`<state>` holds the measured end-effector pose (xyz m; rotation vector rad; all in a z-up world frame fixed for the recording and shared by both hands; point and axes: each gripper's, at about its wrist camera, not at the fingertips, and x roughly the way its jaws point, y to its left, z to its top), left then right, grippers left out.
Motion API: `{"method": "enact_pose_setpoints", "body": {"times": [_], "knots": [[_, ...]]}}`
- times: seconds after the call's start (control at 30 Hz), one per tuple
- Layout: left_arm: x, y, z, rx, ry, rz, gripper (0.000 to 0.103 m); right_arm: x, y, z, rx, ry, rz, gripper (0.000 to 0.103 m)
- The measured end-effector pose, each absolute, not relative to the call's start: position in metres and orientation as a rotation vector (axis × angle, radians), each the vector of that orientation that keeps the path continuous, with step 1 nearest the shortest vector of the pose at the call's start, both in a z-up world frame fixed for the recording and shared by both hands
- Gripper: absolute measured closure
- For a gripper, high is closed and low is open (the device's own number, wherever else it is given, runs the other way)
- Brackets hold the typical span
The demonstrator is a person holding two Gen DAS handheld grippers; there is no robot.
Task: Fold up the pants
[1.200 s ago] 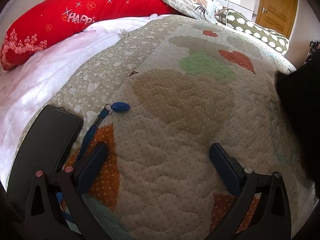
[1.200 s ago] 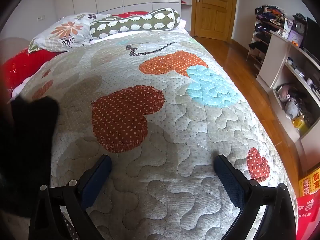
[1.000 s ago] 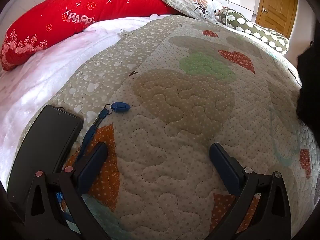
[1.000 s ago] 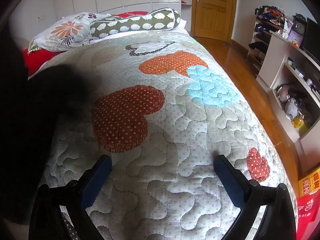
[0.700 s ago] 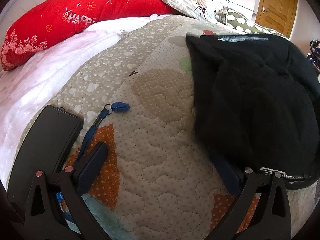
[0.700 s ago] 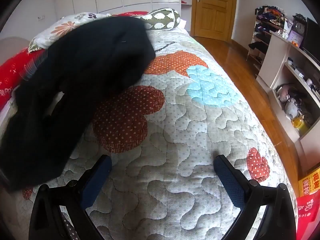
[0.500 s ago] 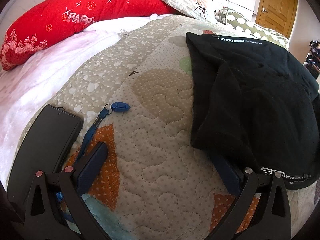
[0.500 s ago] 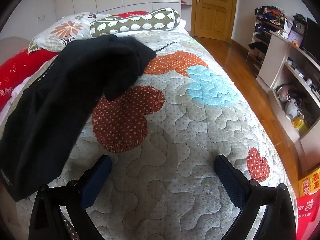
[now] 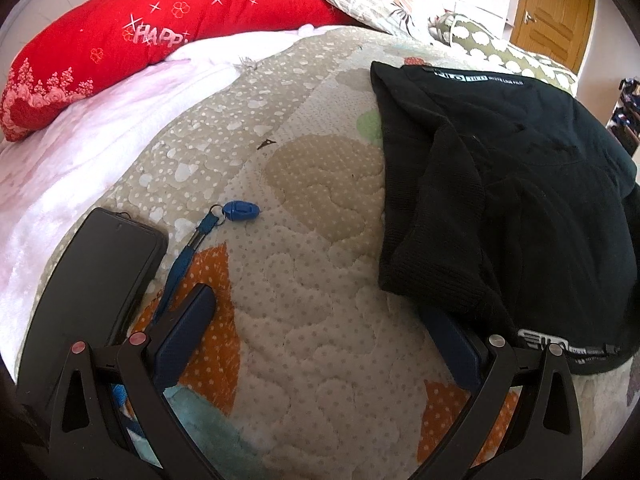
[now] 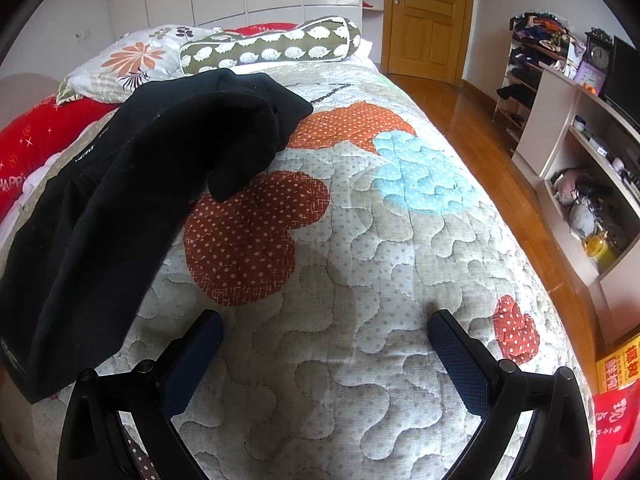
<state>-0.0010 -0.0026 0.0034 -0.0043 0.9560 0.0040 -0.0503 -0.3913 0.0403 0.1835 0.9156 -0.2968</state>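
The black pants (image 9: 520, 184) lie rumpled on the bed (image 10: 360, 280), soft, limp, probably light; the waistband suits gripping. Both the left gripper (image 9: 324, 328) and right gripper (image 10: 324, 340) have jaws wide, empty.

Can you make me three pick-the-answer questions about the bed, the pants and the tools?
1. Where does the small blue plastic clip lie?
A. on the quilt, right of the black phone
B. on the black pants
C. on the floor

2. What colour is the long pillow with "HAPP" on it?
A. green
B. red
C. blue

3. How are the left tool and right tool?
A. both open, holding nothing
B. both shut on the pants
C. one open, one shut

Answers: 1 A, it rests on the patchwork quilt beside the black phone, apart from the crumpled black pants. 2 B, its cover is red. 3 A, each shows wide-apart fingers with only quilt between.
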Motion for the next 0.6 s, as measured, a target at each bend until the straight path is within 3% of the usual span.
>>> {"method": "enact_pose_setpoints", "body": {"times": [0.37, 0.6], "knots": [[-0.03, -0.024, 0.053, -0.018, 0.863, -0.036, 0.001, -0.067, -0.376, 0.069, 0.342, 0.86, -0.199, 0.002], [-0.034, -0.04, 0.07, -0.01, 0.879, -0.064, 0.001, -0.072, -0.343, 0.099, 0.278, 0.788, -0.141, 0.002]]}}
